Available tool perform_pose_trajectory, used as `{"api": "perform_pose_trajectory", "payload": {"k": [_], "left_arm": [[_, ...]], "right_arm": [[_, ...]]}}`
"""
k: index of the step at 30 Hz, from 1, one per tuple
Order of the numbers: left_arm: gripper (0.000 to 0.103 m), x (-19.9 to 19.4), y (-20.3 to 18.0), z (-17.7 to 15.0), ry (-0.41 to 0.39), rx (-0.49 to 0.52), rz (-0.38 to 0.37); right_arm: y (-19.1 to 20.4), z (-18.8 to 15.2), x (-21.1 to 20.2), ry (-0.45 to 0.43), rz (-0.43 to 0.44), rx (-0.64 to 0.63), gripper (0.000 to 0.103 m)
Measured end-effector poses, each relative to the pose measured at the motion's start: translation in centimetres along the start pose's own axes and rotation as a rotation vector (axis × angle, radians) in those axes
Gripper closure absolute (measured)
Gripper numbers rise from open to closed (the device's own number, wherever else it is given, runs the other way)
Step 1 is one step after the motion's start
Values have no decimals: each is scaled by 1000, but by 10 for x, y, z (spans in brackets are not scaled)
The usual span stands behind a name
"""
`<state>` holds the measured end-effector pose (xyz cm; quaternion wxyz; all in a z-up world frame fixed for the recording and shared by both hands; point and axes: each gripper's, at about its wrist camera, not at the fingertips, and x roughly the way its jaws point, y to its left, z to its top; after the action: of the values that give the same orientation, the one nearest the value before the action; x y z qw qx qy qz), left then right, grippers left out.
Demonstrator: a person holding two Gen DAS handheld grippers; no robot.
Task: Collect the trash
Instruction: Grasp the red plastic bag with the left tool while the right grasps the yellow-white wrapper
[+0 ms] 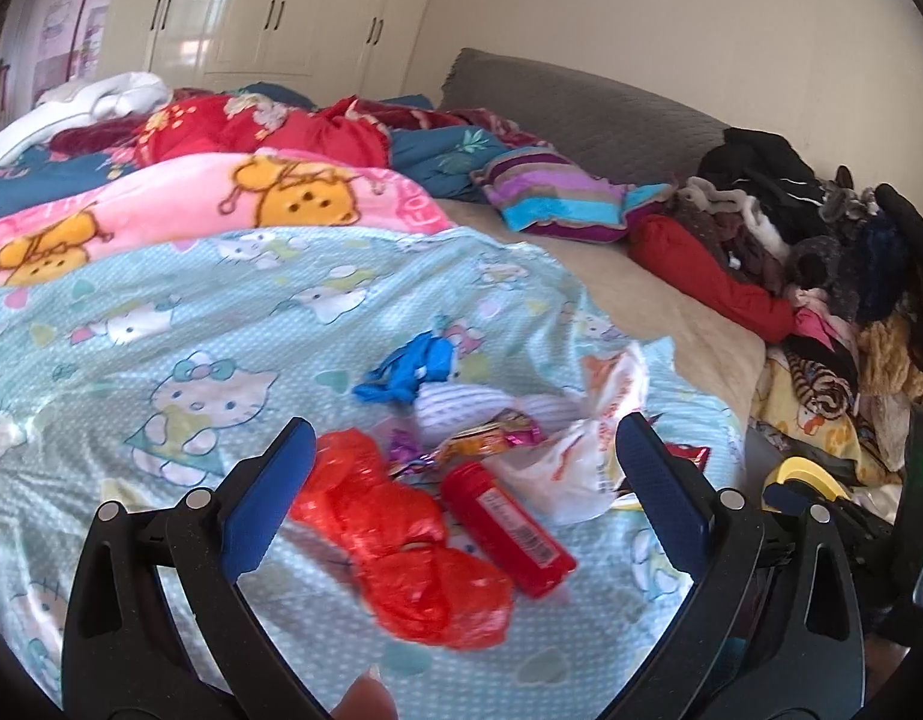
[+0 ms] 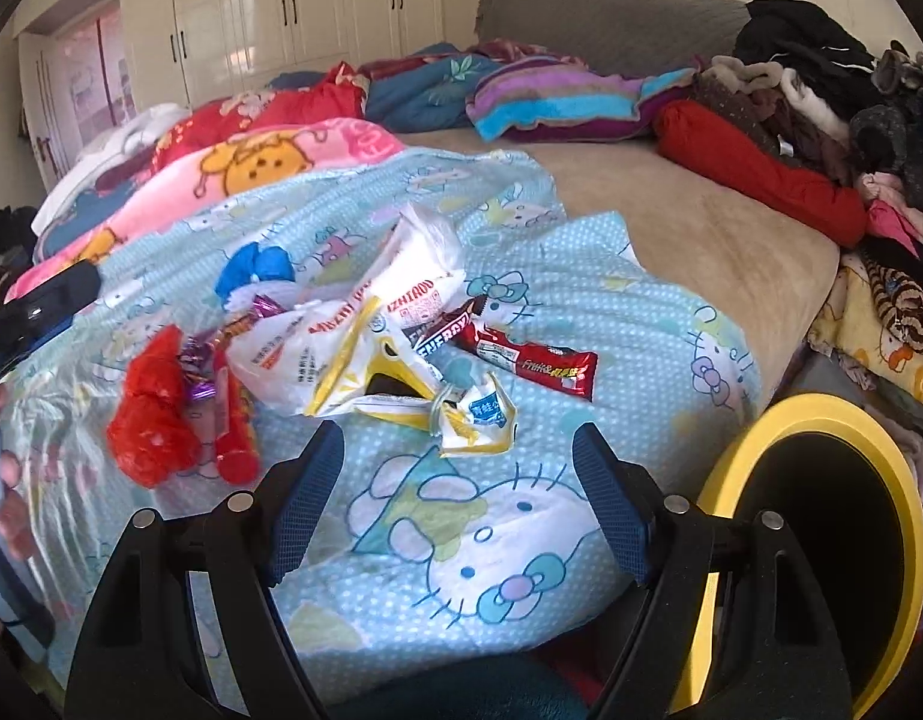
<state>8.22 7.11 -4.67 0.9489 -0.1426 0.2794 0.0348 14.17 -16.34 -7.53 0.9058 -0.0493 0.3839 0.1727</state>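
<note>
Bare quilt (image 2: 461, 516) before gripper (image 2: 458, 450) — bin (image 2: 821, 420) crowds right.

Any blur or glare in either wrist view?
Left wrist: crumpled red plastic bag and red tube are soft, probably motion blur; glossy cream wardrobe doors show window glare. Right wrist: sharper, text on the red snack-bar wrapper readable; same door glare; heavy fisheye bending at both edges.

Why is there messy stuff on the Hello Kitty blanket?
That is trash lying where it does not belong: a crumpled red plastic bag, a red tube, a white plastic bag, a torn yellow-and-white wrapper, a red snack bar wrapper and a scrunched blue piece, all scattered on the blanket.
</note>
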Motion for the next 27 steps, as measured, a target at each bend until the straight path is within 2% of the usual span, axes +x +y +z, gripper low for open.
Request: {"api": "perform_pose_trajectory", "payload": {"k": [6,8,11,15,17,19,22,23,24,27], "left_arm": [[11,17,19,-10,80,-34,39],[11,25,26,-16,127,-60,32],[11,32,34,-25,165,-99,20],[11,39,38,-34,198,-125,10],[11,42,40,-37,213,-147,1],[11,45,41,-41,228,-165,-9],[11,50,42,-46,246,-182,-17],[11,51,41,-48,251,-186,-22],[12,51,41,-48,254,-186,-23],[19,51,39,-51,256,-188,-22]], "right_arm": [[0,9,31,56,-3,-40,26],[0,11,43,72,-6,-56,26],[-3,13,62,112,-4,-53,18],[-9,13,80,153,22,-10,19],[-11,13,84,168,38,5,24],[-11,12,86,177,92,5,48],[-10,9,84,171,118,3,61],[-10,9,82,166,129,11,62],[-13,7,80,161,141,24,68],[-15,4,75,157,156,47,69]]}}
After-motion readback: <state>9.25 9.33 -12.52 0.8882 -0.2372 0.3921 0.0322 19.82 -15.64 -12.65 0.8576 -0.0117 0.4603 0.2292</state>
